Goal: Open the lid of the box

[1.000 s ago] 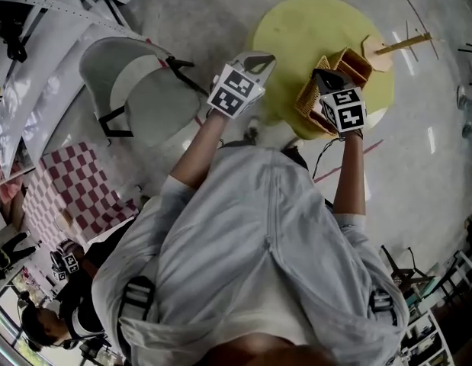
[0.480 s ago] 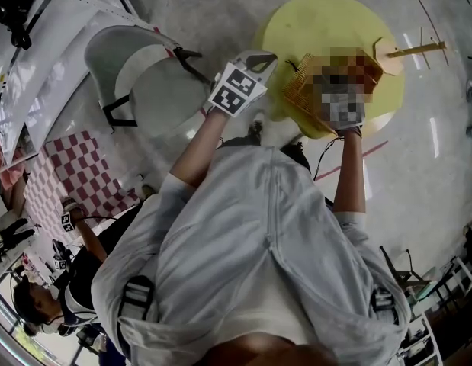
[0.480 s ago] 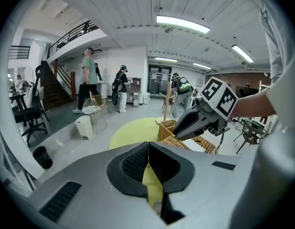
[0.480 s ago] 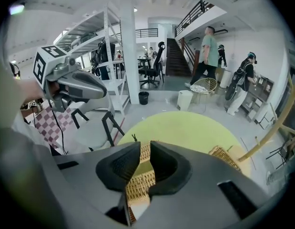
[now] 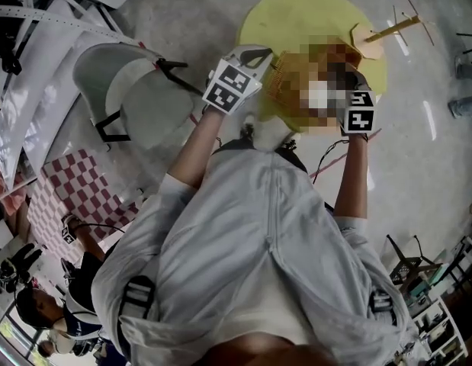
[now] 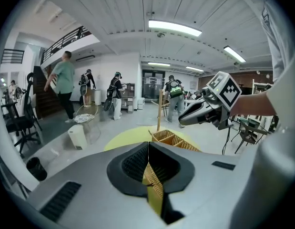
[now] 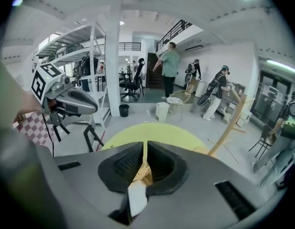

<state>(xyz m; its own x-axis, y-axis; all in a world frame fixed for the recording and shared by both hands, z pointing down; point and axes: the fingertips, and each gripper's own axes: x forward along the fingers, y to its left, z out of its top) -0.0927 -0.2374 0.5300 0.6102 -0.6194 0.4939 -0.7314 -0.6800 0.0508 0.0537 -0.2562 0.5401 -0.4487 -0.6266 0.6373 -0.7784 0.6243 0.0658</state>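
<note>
A wicker box (image 5: 280, 82) with compartments (image 6: 173, 138) stands on the round yellow table (image 5: 297, 14), much of it under a mosaic patch in the head view. My left gripper (image 5: 258, 52) is shut just left of the box; in the left gripper view wicker shows through the slit behind its tips (image 6: 148, 144). My right gripper (image 5: 350, 78) is at the box's right side. In the right gripper view its jaws (image 7: 145, 144) are closed on a thin wicker edge, which I take for the lid. Each gripper shows in the other's view: (image 6: 181, 121), (image 7: 95, 109).
A wooden stick (image 5: 392, 29) on a small round base stands at the table's far right edge (image 7: 228, 128). A grey chair (image 5: 136, 90) is left of the table, a checked cloth (image 5: 68, 189) further left. Several people (image 6: 66, 85) walk about the hall behind.
The right gripper has drawn back toward the table's near right edge. The wicker now reaches further left, close to the left gripper, which has hardly moved.
</note>
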